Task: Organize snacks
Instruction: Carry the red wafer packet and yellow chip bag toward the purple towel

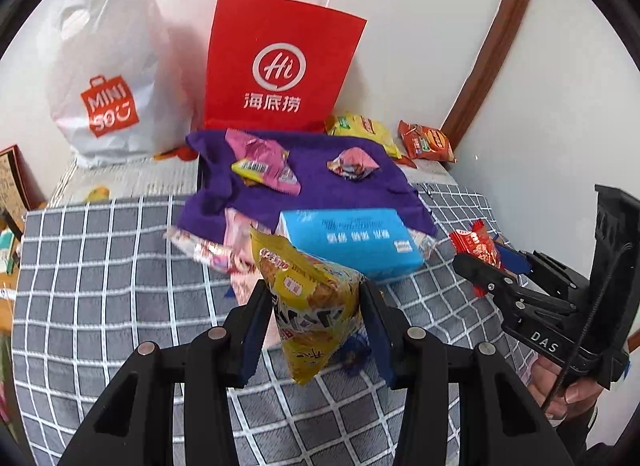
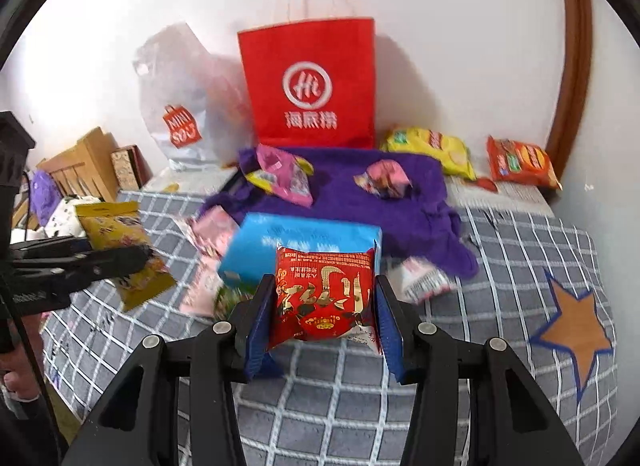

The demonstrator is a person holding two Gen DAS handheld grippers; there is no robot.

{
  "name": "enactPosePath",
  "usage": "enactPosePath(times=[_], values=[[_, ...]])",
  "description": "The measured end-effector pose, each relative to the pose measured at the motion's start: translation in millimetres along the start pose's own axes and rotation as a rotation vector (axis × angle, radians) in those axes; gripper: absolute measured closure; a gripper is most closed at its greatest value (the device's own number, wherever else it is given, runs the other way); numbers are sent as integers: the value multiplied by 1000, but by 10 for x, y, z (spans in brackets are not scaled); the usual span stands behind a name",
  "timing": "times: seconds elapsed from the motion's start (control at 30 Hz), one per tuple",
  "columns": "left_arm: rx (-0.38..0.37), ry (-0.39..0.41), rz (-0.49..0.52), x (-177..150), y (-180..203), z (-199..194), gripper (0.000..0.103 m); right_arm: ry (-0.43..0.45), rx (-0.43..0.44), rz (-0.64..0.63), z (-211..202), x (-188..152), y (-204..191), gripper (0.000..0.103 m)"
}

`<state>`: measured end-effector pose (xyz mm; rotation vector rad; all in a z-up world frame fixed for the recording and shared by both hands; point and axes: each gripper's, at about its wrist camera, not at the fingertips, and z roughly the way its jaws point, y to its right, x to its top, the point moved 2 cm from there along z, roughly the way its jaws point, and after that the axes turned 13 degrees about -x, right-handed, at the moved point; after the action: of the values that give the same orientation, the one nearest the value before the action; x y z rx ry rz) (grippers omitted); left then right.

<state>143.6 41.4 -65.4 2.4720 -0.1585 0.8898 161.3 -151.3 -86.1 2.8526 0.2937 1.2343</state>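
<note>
Snacks lie scattered over a grey checked bedspread [image 1: 100, 266], and two of them are already off it. The left gripper [image 1: 314, 306] holds a yellow snack packet [image 1: 312, 298] pinched between its blue pads at a narrow gap, the pads pressing into the packet's sides. The packet hangs roughly upright, tilted, its long axis running from a crimped top edge near the blue box [image 1: 352, 242] down to a bottom corner below the pads. The right gripper [image 2: 324, 306] clamps a red snack packet [image 2: 326, 298] the same way, at a similar narrow gap. This one is squarish, its printed face toward the camera with the lettering upside down, its sealed edges at top and bottom.

Both packets look light, puffed with air and crinkly, so they probably yield under the pads and could slide on the glossy film. A hold across the middle, as now, seems safer than one on a thin seam. The contents are likely brittle, so a hard squeeze may crush them.

Further back, a pink packet [image 1: 266, 165] and a small crumpled wrapper [image 1: 352, 163] rest on a purple cloth [image 1: 320, 189]. A yellow bag [image 1: 364, 131] and an orange bag [image 1: 426, 141] lie by the wall, near a red paper bag [image 1: 280, 65] and a white plastic bag [image 1: 112, 65].
</note>
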Motion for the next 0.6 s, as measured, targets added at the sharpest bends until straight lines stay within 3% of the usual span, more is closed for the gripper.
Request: enactPosePath(times=[0.2,0.6], values=[[18,2,9,290,-2,119,60,21,24,0,85,361,9,55],[66,12,-9,934,-164,428,60,3,50,-10,655,1038,-9,55]])
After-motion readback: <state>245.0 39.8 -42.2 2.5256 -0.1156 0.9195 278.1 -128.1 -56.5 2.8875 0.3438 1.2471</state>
